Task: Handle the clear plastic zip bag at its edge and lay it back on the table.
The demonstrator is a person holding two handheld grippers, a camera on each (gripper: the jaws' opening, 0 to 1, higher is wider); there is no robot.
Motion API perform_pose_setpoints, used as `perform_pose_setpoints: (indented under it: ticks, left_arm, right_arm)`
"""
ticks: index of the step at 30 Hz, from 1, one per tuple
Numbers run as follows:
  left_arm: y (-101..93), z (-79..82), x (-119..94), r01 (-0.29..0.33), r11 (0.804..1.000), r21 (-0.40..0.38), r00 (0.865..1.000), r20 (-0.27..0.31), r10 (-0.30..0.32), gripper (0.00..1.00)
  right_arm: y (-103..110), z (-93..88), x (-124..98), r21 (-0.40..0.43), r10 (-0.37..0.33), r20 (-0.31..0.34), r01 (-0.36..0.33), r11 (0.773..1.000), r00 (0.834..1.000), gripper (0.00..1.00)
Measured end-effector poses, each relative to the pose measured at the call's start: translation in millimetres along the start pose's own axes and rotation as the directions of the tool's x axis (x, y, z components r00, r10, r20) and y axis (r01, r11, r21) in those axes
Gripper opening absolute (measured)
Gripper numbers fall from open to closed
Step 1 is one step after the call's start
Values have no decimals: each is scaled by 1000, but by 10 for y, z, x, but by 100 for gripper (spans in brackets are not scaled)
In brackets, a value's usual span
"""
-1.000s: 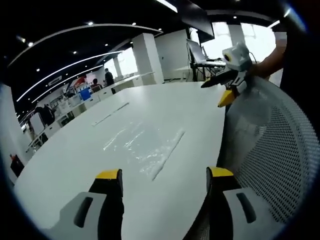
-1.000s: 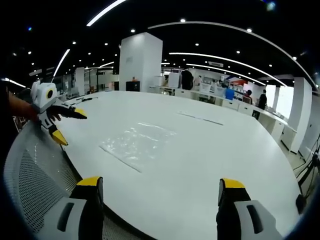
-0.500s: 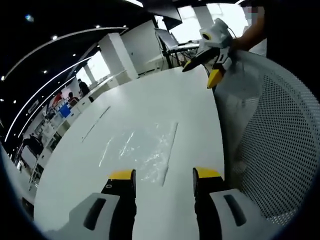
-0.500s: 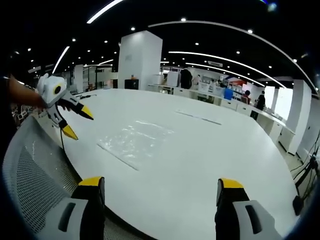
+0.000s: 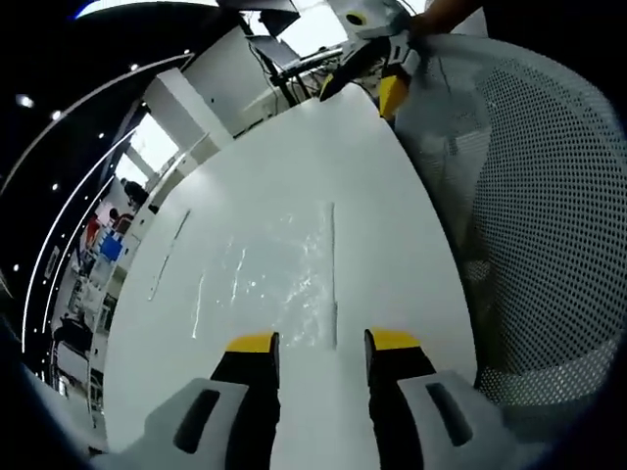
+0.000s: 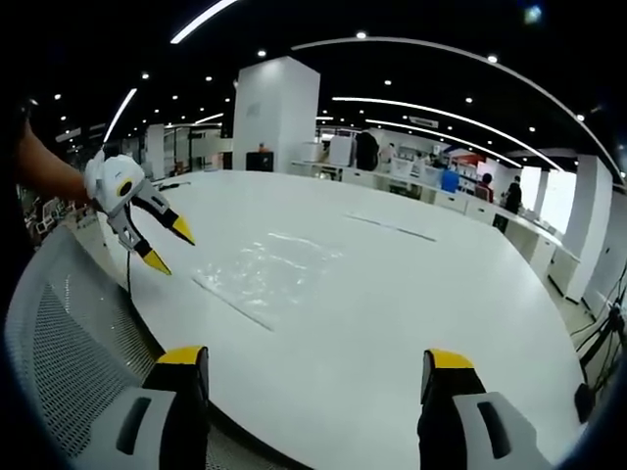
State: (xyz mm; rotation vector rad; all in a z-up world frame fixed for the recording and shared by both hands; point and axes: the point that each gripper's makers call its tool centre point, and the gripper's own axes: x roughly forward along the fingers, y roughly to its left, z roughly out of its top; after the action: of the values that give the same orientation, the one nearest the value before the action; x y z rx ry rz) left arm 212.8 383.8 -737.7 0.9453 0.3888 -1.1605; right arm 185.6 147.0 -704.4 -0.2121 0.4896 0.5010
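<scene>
The zip bag (image 5: 279, 279) near edge hides behind the left gripper (image 5: 321, 343) fingers (image 5: 253, 345)

A white mesh chair back (image 5: 549, 225) fills the right side of the left gripper view and curves along the lower left of the right gripper view. A white square pillar (image 6: 274, 117) stands at the upper centre-left of the right gripper view under curved ceiling light strips (image 6: 431, 110). Desks with people (image 6: 446, 191) line the far background at centre right.

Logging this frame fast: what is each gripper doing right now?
Left gripper: open, empty, aimed at the clear zip bag.
Right gripper: open wide, empty.
</scene>
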Motion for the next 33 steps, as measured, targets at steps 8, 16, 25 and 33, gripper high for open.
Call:
perform_pose_setpoints:
  ticks: [8, 16, 25, 33]
  left_arm:
    - [73, -67, 122, 35, 999, 28, 999, -31, -34, 27]
    - [93, -86, 212, 75, 995, 61, 996, -56, -72, 23]
    - [129, -65, 261, 119, 990, 78, 992, -46, -116, 24]
    - [83, -126, 303, 159, 983, 96, 986, -71, -153, 24]
  right_arm:
    - [13, -13, 5, 0, 5, -8, -5, 1000, 1000, 89]
    - [-38, -30, -4, 0, -21, -12, 21, 1000, 1000, 89]
    - [-37, -43, -4, -7, -26, -28, 26, 1000, 999, 89]
    - [-61, -71, -2, -9, -34, -40, 34, 999, 999, 88]
